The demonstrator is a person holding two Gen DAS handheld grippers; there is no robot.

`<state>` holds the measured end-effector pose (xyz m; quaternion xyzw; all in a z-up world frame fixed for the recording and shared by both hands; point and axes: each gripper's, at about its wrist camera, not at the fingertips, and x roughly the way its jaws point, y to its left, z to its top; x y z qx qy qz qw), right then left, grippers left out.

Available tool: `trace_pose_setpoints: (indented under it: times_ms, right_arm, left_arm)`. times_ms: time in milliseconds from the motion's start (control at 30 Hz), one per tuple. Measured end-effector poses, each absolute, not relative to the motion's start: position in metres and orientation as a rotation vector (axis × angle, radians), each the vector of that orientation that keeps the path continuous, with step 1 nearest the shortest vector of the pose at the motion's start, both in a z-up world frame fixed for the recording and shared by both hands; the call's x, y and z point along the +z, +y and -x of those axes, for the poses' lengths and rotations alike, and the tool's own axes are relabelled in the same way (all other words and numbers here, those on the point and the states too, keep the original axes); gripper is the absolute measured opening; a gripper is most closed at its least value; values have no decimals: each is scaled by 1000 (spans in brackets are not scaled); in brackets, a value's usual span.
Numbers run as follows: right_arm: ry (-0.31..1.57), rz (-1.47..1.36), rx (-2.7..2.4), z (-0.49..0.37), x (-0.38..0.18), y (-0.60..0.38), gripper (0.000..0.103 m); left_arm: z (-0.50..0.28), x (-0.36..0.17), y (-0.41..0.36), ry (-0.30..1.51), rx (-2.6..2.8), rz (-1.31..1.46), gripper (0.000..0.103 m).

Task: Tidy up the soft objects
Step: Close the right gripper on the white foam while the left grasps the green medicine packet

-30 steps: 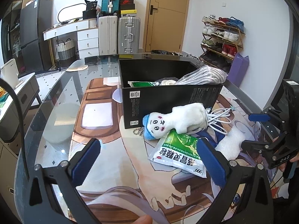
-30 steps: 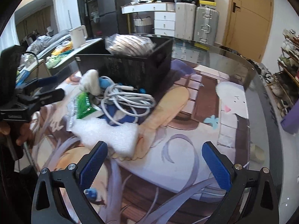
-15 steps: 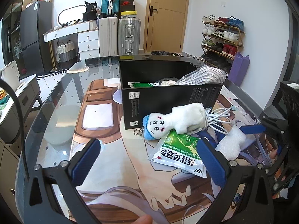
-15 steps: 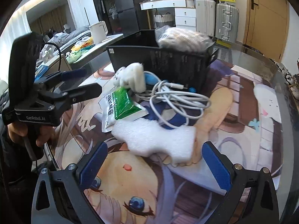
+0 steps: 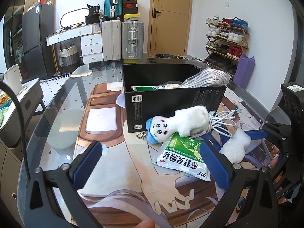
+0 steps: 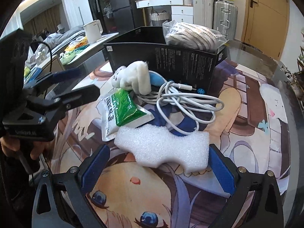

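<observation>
A white foam piece (image 6: 163,146) lies on the printed mat, its near edge between the open fingers of my right gripper (image 6: 157,169); it also shows in the left wrist view (image 5: 235,148). Behind it lie a green-and-white sachet (image 6: 121,112), a coiled white cable (image 6: 186,100) and a white plush toy (image 6: 133,77). A black box (image 6: 163,62) behind them holds a bagged cloth bundle (image 6: 191,34). My left gripper (image 5: 150,163) is open and empty, hovering short of the sachet (image 5: 182,157) and plush toy (image 5: 180,123).
The glass table (image 5: 62,102) carries a printed mat (image 5: 133,171). A ball chain (image 5: 140,134) lies by the box (image 5: 171,106). Suitcases (image 5: 121,38), a drawer unit and a shoe rack (image 5: 226,38) stand beyond the table.
My right gripper has swung in and closed on the pile, so the foam piece now sits between its open fingers. The left gripper has barely moved.
</observation>
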<state>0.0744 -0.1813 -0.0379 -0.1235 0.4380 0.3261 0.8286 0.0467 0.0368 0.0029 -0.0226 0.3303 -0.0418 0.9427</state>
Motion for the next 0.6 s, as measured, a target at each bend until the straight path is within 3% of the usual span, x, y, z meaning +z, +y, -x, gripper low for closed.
trace_pose_setpoints:
  times_ms: [167,267,600]
  right_arm:
    - [926,265,669,-77,-38,-183,101]
    - [922,263,669,-79,-36,-186,92]
    - [879,218,694,-79,-16,-206,92]
  left_arm:
    - [-47,3,35,677,-85,40,103]
    - [-47,3,35,678,-82,40,103]
    - [-52,1,32,717,-100,20,103]
